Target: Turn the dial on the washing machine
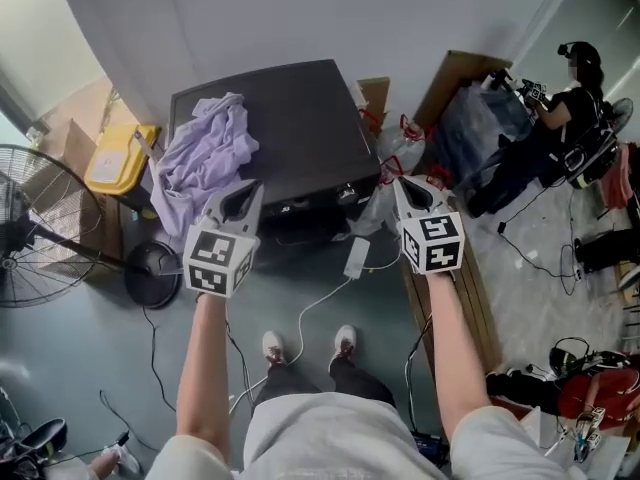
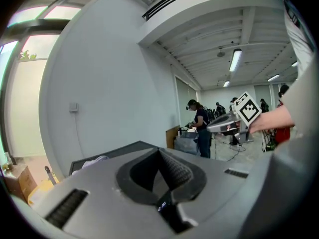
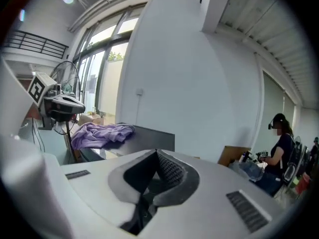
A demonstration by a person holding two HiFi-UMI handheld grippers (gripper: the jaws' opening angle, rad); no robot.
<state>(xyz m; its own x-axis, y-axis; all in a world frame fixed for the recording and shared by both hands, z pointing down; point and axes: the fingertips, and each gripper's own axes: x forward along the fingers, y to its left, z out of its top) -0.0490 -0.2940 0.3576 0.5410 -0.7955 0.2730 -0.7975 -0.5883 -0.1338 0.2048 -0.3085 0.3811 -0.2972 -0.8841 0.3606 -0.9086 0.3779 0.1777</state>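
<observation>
Both claws are clenched on nothing: left claw (image 1: 243, 196) and right claw (image 1: 410, 193) hover short of the washing machine (image 1: 300, 118). I can't pick out its dial; I judge it sits on the front panel facing me. I'd open one claw, approach square to that panel, and avoid the purple cloth (image 1: 205, 158) heaped on the lid.

In front of you, the washing machine (image 1: 300, 118) carries a crumpled purple cloth (image 1: 205, 158) on its dark lid's left side; a white cable (image 1: 320, 303) trails across the grey floor (image 1: 120, 358).
</observation>
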